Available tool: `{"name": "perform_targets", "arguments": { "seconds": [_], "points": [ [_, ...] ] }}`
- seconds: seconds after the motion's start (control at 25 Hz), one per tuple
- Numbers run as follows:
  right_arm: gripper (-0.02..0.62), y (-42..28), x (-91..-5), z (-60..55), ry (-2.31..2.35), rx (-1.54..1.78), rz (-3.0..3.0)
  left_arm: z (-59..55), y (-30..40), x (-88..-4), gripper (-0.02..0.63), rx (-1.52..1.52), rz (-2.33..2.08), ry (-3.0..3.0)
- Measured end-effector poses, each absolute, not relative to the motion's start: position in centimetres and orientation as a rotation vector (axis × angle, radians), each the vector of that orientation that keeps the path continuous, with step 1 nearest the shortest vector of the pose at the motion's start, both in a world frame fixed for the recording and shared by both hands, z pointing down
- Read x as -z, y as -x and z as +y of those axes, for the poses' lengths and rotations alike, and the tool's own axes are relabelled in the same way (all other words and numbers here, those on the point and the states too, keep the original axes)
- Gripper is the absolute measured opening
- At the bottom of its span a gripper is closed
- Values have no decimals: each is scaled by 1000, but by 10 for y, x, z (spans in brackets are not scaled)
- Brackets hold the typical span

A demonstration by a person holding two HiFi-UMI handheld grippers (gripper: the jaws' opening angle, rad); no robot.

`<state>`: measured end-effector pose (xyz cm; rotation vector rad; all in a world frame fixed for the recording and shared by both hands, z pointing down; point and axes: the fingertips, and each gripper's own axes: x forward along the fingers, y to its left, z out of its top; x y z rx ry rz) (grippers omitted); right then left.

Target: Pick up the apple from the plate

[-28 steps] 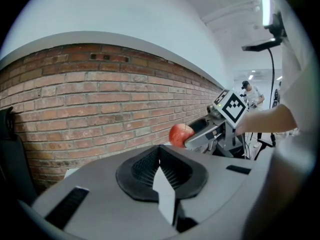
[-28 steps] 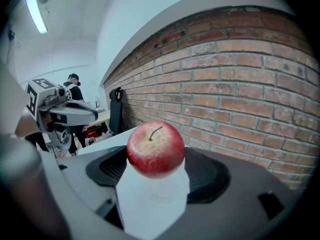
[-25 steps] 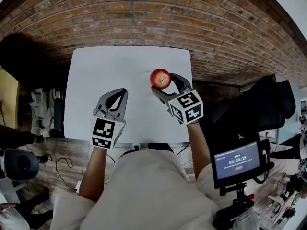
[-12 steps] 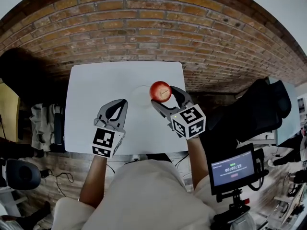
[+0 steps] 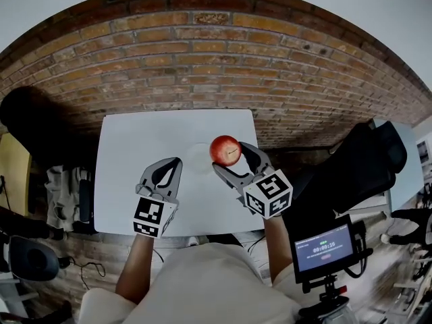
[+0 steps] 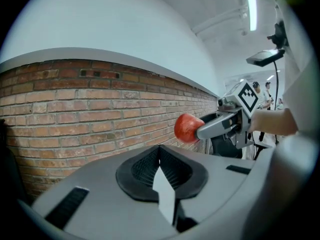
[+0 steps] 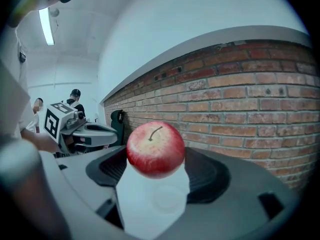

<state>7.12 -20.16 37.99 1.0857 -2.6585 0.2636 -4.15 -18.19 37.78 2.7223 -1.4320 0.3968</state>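
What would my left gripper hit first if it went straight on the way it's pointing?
Most likely the brick wall beyond the table. The left gripper looks aimed left of the apple, though depth is unclear.

Grey left gripper [image 6: 160, 150] with jaws closed together, round red apple [image 6: 186, 128] clamped in grey right gripper [image 6: 199, 129] beyond, red brick wall [image 6: 75, 109] behind

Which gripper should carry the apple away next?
Right. The right gripper is shut on the apple, held above the plate. The left gripper is shut on nothing, off to the side.
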Motion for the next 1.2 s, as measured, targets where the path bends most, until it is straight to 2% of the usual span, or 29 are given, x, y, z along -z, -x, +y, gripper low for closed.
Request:
{"name": "perform_targets", "arguments": {
  "seconds": [1.2],
  "points": [
    [353,-66,-329,-192,-1088,-235,-2839,-180,38,-351,6,-323,-1456,-2770]
  ]
}}
